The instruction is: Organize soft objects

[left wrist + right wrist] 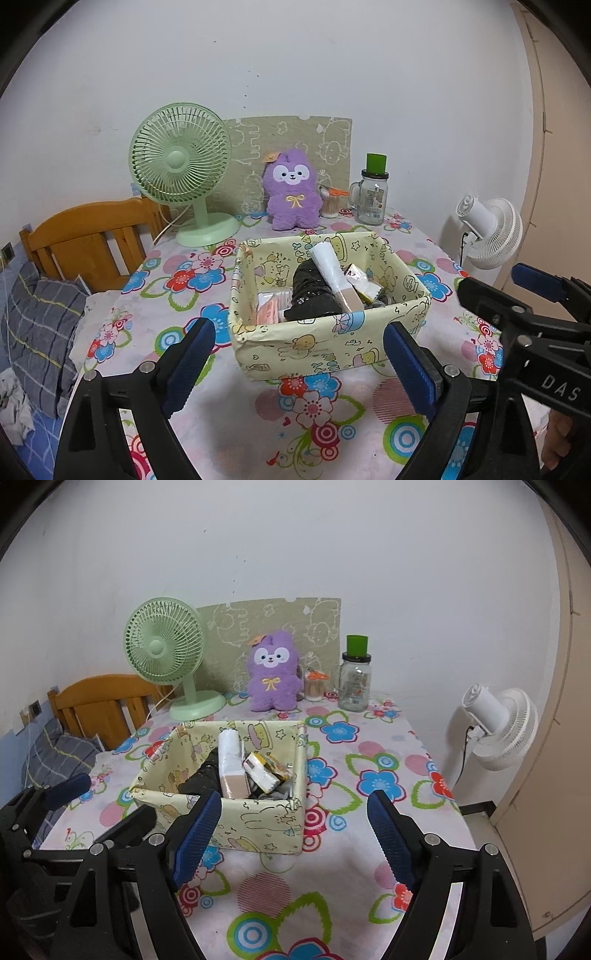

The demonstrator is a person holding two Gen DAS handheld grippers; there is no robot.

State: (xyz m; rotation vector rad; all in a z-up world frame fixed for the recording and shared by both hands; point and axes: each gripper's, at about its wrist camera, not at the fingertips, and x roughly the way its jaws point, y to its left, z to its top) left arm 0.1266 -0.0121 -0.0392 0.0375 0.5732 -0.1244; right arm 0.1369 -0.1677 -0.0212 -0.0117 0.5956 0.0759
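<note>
Left gripper (pixel 299 363) wide open, nothing between its blue pads (pixel 188 365). Right gripper (pixel 295 840) wide open too, nothing held. Both low over the flowery table (pixel 207 417), just in front of the box (pixel 317 350).

Box near the middle of the table, yellow with cartoon drawings. Inside: a black bundle (pixel 312 295), a white roll (pixel 330 271) leaning across it, a pink pack (pixel 271 304) on one side, a small yellow pack (pixel 262 770) on the other.

Purple plush (pixel 291 190) upright at the back of the table, against the wall, well apart from the box. Green fan (pixel 181 166) beside the plush on one side, a glass jar (pixel 371 199) with a green top on the other. White fan (pixel 498 725) off past the table edge. Wooden bed frame (pixel 92 236) behind the table corner.
</note>
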